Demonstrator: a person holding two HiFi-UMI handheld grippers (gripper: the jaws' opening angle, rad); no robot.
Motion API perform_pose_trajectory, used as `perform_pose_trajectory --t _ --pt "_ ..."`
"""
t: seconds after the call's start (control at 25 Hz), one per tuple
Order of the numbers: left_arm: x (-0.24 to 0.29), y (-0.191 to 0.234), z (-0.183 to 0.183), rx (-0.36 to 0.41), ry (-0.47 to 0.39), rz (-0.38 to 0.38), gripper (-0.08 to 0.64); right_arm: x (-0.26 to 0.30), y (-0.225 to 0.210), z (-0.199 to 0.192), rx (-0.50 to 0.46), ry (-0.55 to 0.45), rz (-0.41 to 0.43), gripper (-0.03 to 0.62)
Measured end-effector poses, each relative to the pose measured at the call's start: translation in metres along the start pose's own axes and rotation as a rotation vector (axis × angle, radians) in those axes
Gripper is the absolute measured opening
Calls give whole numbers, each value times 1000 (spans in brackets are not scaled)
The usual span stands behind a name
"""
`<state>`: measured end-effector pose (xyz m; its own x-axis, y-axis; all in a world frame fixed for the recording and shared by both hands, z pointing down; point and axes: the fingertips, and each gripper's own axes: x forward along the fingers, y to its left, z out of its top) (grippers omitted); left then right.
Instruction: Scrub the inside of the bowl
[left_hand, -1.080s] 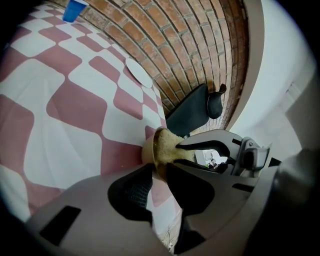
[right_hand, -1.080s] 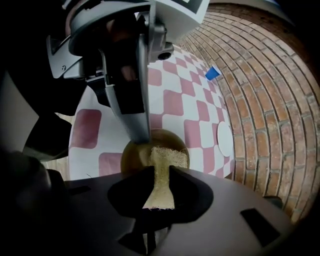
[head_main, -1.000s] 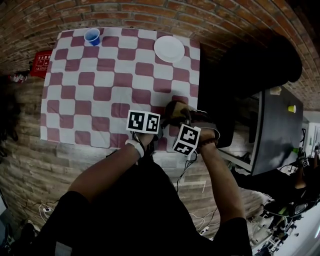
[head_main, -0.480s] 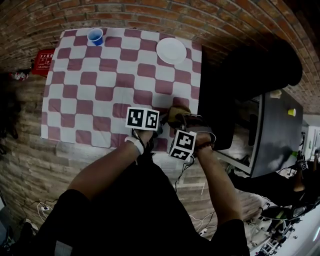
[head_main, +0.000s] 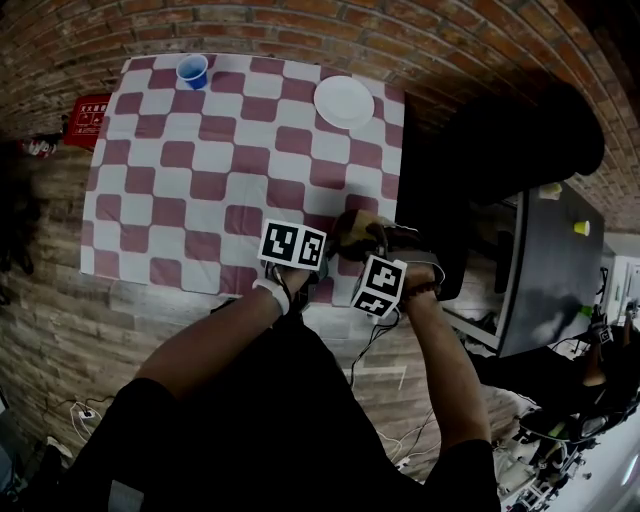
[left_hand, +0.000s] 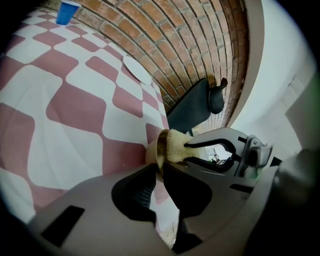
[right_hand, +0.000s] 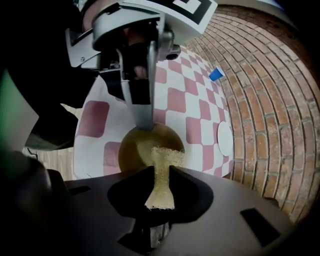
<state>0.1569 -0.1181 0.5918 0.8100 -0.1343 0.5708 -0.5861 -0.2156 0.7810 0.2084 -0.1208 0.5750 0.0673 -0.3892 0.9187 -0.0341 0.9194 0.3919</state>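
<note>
An olive-brown bowl (head_main: 347, 228) (right_hand: 131, 146) stands on the checked tablecloth near the front right corner. My left gripper (head_main: 322, 258) (left_hand: 160, 172) is shut on the bowl's near rim; its jaws have just been closing on that rim. One of its fingers (right_hand: 142, 102) reaches down to the rim in the right gripper view. My right gripper (head_main: 364, 246) (right_hand: 160, 176) is shut on a yellowish scrub pad (right_hand: 167, 156) (left_hand: 176, 146). The pad's free end hangs over the bowl's inside.
At the far left of the red-and-white tablecloth (head_main: 200, 180) stands a blue cup (head_main: 192, 70), and a white plate (head_main: 344, 100) lies at the far right. A black chair (head_main: 520, 140) and a dark table (head_main: 555, 260) are to the right. The table's front edge is just below the bowl.
The right gripper's marker cube has shifted slightly to the right beside the bowl. The left gripper and the bowl stay where they were.
</note>
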Motion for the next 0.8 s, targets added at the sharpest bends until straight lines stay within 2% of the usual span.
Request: perform_pose_trajectory --t 0.24,0.52,0.8 --pt "1 2 4 -30 -20 -6 55 -8 26 6 -104 -19 27 103" --pt "0 -1 1 -26 -21 -6 55 4 14 28 -59 -41 -15 103" --pt "1 -1 -1 -32 -16 -16 55 -1 3 1 -83 24 -43 103"
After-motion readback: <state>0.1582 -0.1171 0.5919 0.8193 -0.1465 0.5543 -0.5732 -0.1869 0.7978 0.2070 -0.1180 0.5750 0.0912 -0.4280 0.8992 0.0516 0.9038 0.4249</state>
